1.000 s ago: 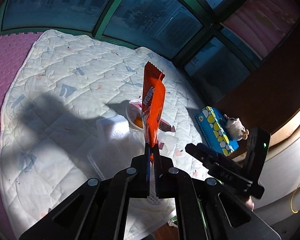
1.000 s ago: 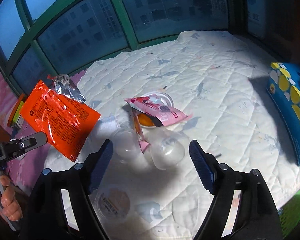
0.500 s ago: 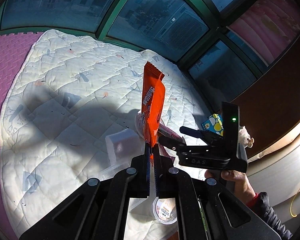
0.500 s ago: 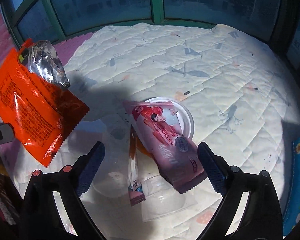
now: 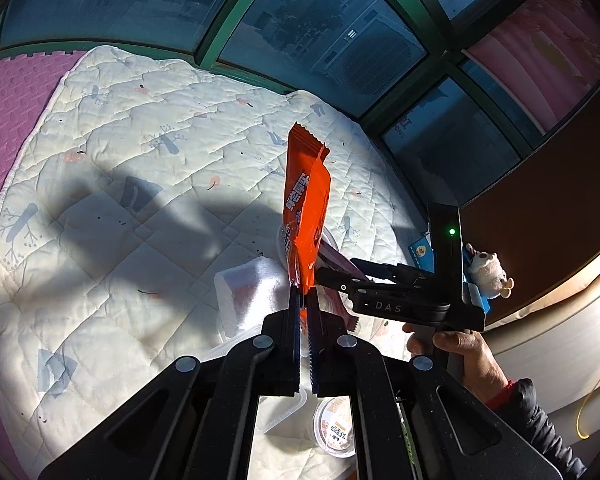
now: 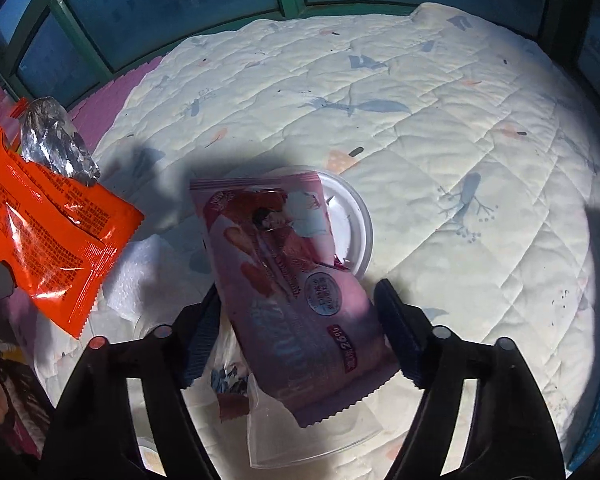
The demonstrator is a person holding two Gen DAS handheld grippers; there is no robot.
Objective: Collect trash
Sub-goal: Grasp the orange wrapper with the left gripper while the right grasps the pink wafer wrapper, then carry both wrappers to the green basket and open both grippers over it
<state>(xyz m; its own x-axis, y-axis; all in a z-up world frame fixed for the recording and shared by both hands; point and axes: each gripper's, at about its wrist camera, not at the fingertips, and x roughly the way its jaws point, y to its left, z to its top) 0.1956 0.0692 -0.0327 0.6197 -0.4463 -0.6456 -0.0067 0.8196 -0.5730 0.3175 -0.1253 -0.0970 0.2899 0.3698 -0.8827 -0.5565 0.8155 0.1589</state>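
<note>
While left gripper (image 5: 305, 300) jaws clamp orange wrapper (image 5: 306, 216), right gripper (image 6: 300, 312) jaws gape around pink wrapper (image 6: 296, 280).

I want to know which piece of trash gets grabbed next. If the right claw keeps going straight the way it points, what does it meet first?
Most likely the pink wrapper: it lies between the open right claw fingers, partly over a white lid. Depth is unclear.

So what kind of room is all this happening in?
Probably a home's glazed balcony or sunroom, used as a play corner: big green-framed windows facing apartment blocks, a quilted mat over pink foam floor tiles, and a small plush toy.
</note>
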